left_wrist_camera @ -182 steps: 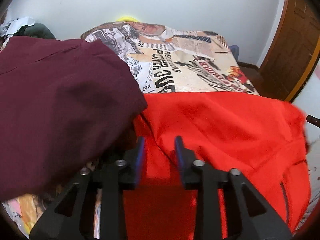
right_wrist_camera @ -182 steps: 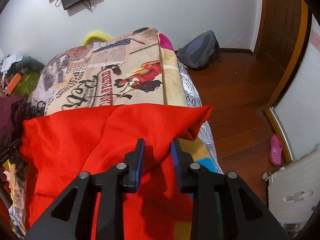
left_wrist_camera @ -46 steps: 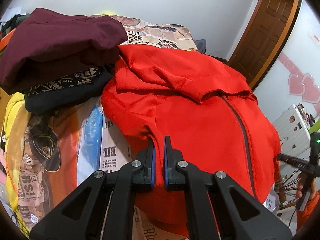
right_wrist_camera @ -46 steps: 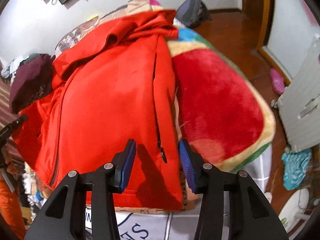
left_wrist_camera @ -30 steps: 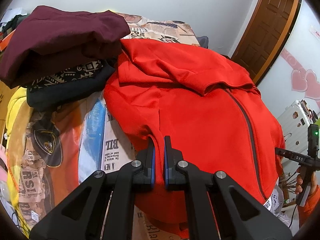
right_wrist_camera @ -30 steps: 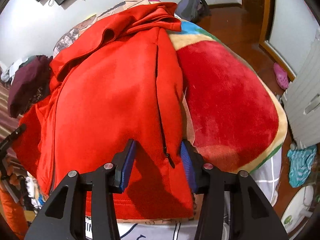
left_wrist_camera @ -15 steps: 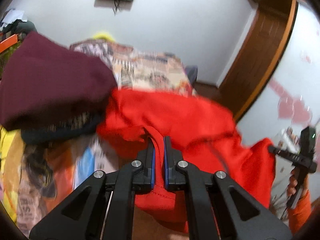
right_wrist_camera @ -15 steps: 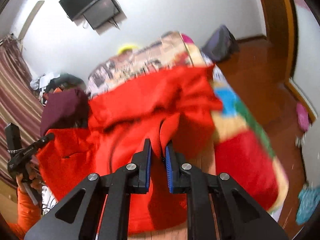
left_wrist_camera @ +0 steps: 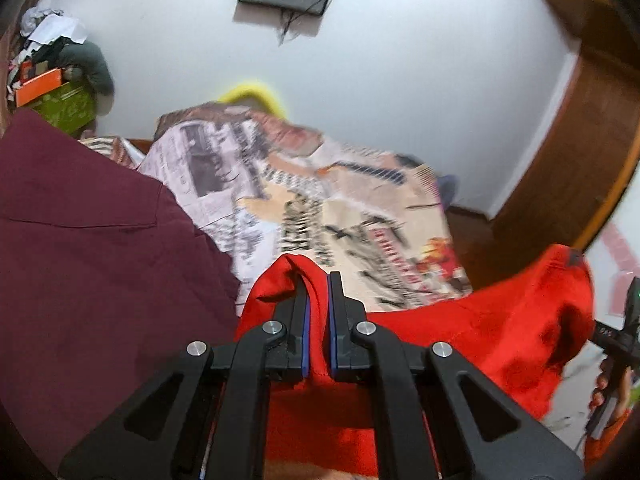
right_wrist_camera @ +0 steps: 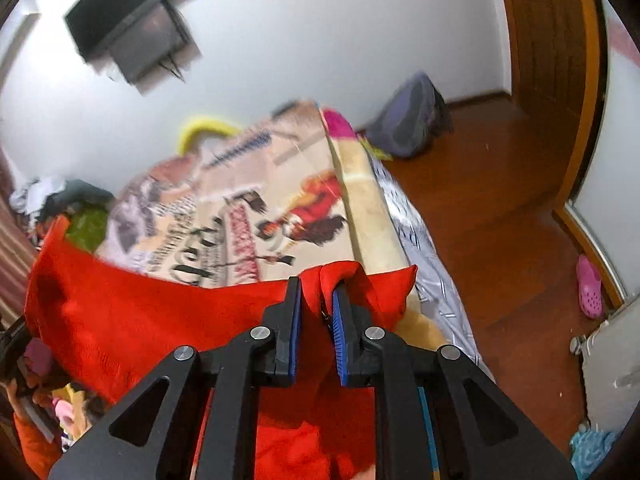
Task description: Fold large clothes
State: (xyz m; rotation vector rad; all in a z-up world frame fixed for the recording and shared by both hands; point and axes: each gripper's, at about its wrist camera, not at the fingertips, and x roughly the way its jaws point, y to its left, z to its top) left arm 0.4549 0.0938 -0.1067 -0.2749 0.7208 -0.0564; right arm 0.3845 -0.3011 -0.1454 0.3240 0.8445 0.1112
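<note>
You've got the red jacket [left_wrist_camera: 500,332] strung between both hands above the printed bedspread [left_wrist_camera: 320,208]. L gripper [left_wrist_camera: 317,312] is clamped tight on one hem corner; R gripper [right_wrist_camera: 316,312] pinches the other by the zipper, jaws easing apart a touch. Long axis runs L-to-R; the bedspread lies ahead and below both grippers.
</note>
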